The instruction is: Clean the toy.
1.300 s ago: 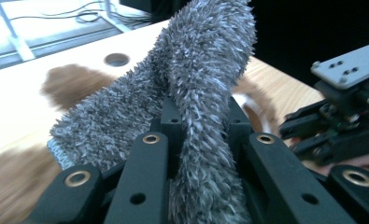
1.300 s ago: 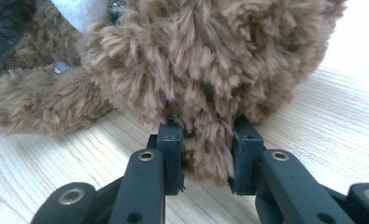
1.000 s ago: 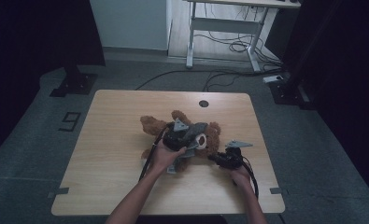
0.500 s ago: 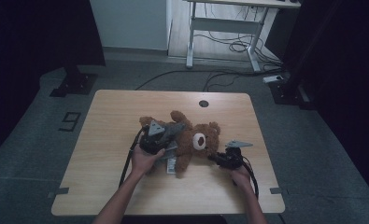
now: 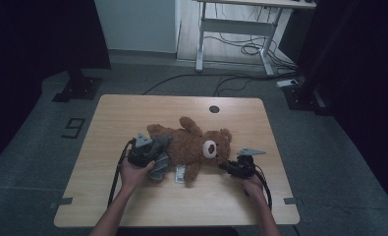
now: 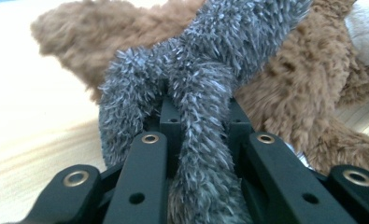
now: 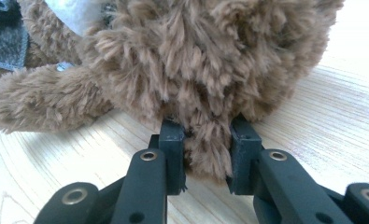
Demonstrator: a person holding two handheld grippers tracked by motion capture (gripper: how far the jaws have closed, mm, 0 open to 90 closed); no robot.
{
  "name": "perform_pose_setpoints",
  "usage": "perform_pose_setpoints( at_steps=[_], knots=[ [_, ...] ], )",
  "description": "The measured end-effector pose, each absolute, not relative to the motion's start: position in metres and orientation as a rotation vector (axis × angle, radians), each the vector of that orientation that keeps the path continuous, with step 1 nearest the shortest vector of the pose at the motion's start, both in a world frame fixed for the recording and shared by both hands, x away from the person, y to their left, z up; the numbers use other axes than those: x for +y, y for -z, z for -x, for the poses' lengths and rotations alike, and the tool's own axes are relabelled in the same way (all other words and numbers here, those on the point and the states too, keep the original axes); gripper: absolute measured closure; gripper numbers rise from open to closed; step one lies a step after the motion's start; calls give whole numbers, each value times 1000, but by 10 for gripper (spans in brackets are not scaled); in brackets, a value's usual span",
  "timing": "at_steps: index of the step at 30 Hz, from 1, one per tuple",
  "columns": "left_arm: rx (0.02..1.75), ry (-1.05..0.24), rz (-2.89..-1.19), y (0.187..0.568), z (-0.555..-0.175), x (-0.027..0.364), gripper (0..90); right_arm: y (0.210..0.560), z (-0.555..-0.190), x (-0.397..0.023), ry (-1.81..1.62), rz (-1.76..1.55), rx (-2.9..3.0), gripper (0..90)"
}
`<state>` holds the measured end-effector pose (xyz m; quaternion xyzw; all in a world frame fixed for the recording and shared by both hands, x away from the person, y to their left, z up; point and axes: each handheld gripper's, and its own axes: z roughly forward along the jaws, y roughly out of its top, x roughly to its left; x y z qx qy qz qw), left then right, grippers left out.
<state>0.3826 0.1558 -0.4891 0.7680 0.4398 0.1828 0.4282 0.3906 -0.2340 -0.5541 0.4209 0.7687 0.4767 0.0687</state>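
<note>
A brown teddy bear (image 5: 194,145) lies on the wooden table (image 5: 132,113), head to the right and legs to the left. A grey furry garment (image 5: 158,158) is bunched at its lower body. My left gripper (image 5: 154,150) is shut on a twisted fold of that grey garment (image 6: 205,93), which runs between the pads of the left gripper (image 6: 201,119). My right gripper (image 5: 224,166) sits at the near side of the bear's head. In the right gripper view the right gripper (image 7: 205,140) is shut on a tuft of brown fur, apparently the bear's ear (image 7: 208,149).
A white label (image 5: 180,173) lies by the bear's near arm. A round cable hole (image 5: 214,108) sits near the table's far edge. Beyond the table are a desk frame (image 5: 231,29) and floor cables (image 5: 250,49). A dark stand base (image 5: 76,88) is at the far left.
My left hand has moved left along the bear's body, from near the head to the legs, dragging the grey garment with it. The right hand has stayed put.
</note>
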Motion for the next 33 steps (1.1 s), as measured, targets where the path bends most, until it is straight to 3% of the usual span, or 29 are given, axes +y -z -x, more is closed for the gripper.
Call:
perform_pose_setpoints(
  at_steps=[11,22,27,33],
  knots=[
    [907,-438,-1899,440,-376,100,758,554,-390,-234,-1425,-1263,2321,716],
    [834,-364,-2011,447,-398,17,757,554,-390,-234,-1421,-1254,2326,717],
    [881,-369,-2022,466,-405,28,757,554,-390,-235,-1414,-1250,2328,722],
    [897,-395,-1993,461,-399,55,758,554,-390,-234,-1423,-1246,2326,726]
  ],
)
